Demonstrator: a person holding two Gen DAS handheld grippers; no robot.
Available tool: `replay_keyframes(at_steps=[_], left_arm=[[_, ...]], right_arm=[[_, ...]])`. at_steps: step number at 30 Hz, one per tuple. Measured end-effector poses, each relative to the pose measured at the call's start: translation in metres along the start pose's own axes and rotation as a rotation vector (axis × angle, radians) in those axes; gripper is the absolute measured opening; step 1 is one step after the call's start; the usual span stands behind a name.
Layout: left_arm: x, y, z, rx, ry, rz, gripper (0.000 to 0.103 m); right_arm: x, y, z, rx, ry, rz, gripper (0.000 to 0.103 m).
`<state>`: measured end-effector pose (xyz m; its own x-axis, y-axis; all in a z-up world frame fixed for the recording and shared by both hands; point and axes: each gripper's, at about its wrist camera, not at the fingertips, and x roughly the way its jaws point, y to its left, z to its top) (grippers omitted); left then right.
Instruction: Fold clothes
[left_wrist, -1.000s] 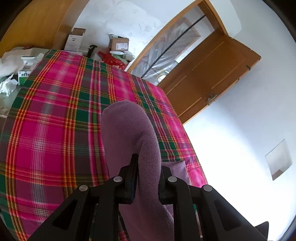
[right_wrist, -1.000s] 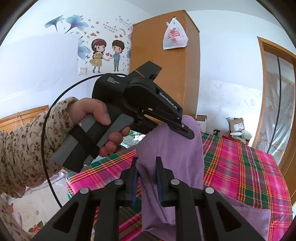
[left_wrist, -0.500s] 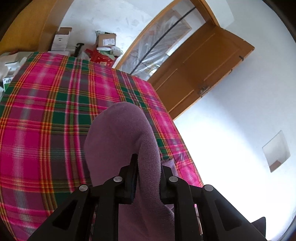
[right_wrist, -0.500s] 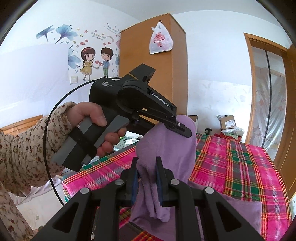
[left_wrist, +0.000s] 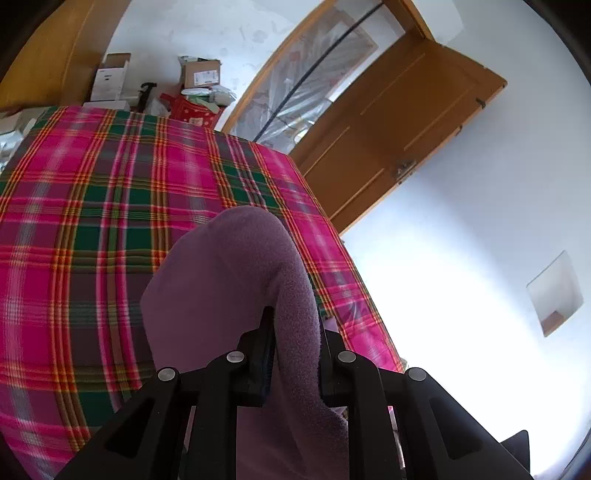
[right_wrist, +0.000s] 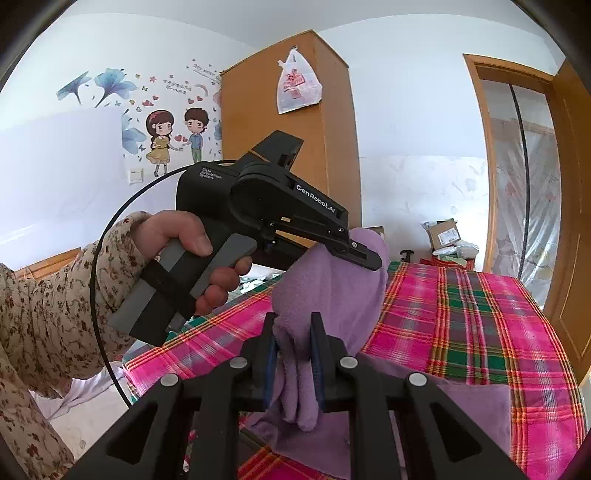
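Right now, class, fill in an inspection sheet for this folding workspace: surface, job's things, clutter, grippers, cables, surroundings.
Surface: plaid blanket covers the bed.
Job's things: purple fleece garment, partly lifted, its lower part lying on the blanket.
Clutter: cardboard boxes and bags on the floor beyond the bed.
Grippers: left gripper shut on the garment; right gripper shut on the garment.
Cables: black cable loops from the left gripper's handle.
Surroundings: wooden wardrobe with a plastic bag hung on it, wall stickers, wooden door.
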<state>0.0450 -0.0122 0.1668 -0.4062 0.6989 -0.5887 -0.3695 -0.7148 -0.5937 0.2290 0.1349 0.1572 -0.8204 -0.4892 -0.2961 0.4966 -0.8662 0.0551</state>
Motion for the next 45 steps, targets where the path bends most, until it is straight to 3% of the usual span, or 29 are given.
replay_keyframes(at_steps=[21,45], left_arm=[[0.056,-0.044,0.005,0.047,0.061,0.015,0.017],[0.152,-0.069,0.003,0.051,0.201,-0.009,0.017]], right_arm=[[-0.03,-0.052,-0.016,0.07,-0.021,-0.074,0.016],[-0.049,-0.113,-0.043,0.159,0.026,-0.205,0.016]])
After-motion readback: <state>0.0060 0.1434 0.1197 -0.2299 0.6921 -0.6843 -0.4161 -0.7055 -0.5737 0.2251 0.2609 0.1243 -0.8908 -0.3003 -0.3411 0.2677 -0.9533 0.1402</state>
